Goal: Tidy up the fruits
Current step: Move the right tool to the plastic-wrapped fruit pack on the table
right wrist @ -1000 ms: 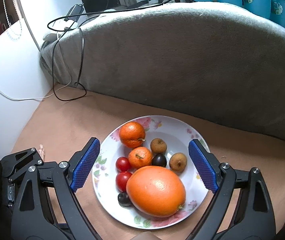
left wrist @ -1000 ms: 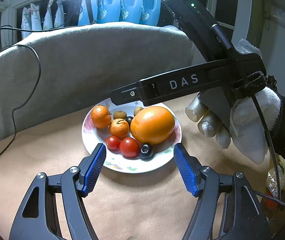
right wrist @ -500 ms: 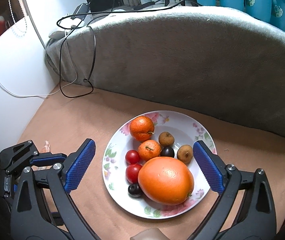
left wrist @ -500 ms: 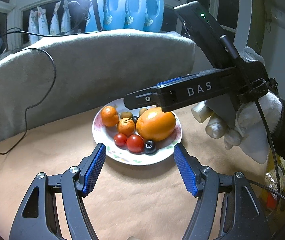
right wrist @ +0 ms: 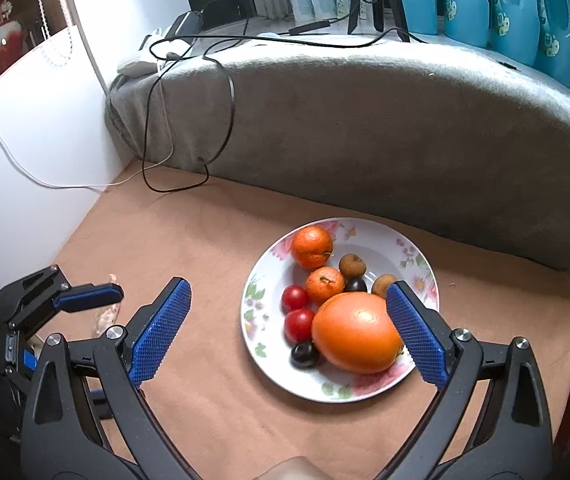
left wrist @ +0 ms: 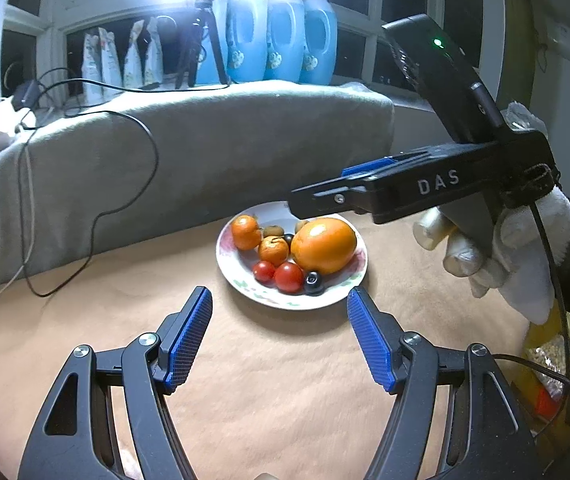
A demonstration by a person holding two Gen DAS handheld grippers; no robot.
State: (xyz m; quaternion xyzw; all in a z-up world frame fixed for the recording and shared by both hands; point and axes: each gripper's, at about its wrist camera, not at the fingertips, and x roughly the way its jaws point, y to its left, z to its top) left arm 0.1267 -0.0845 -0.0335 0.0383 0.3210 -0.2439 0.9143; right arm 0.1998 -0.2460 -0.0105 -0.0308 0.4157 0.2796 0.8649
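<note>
Both the left gripper (left wrist: 279, 334) and right gripper (right wrist: 289, 330) are wide and hold nothing; a bump could roll the big orange (right wrist: 357, 333) off the plate (right wrist: 335, 388).

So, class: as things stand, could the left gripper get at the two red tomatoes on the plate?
Probably yes. The left gripper is open in front of the plate, and the tomatoes lie at its near rim with only bare cloth between. The right gripper hangs off to the side.
</note>
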